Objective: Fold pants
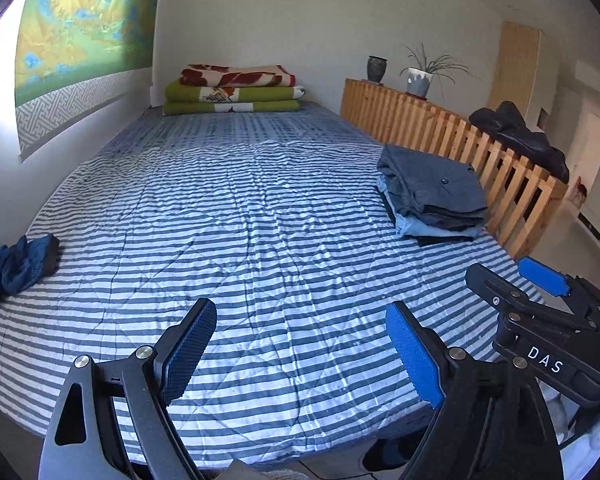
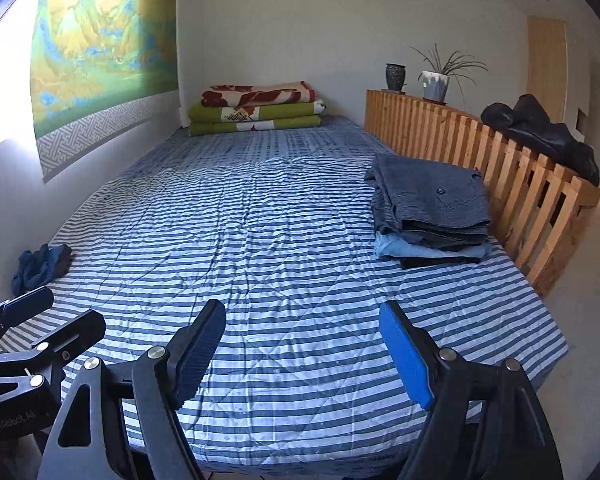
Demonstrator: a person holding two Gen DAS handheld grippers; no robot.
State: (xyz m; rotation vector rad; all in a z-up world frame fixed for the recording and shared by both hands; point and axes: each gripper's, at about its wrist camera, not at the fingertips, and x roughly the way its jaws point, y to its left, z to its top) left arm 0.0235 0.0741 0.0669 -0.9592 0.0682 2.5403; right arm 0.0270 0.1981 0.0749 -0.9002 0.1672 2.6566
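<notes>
Both grippers stood nearest the lens, held side by side above the near edge of the striped bed (image 1: 260, 216). Left gripper (image 1: 300, 354) had its jaws spread wide with nothing but sheet between them; right gripper (image 2: 304, 350) stood likewise wide and empty. Each pointed forward and slanted down toward the mattress, neither touching the cover.

Farther out, at the left edge against the wall, lay a crumpled blue garment (image 1: 20, 266), unfolded; whether it was pants could not be told. On the right, just beside the wooden railing (image 1: 480, 148), sat a stack of folded pants (image 1: 432, 196), grey on top, paler blue beneath. A dark garment (image 1: 520, 132) hung over the railing beyond. Folded blankets (image 1: 236, 90) lay at the far end.

Risks, as judged: a reach toward the railing could brush the stack and topple its neat layers; a pinch at the crumpled piece could catch the loose, wrinkled sheet along with it; the two grippers, held close together, could knock each other when swung sideways.
</notes>
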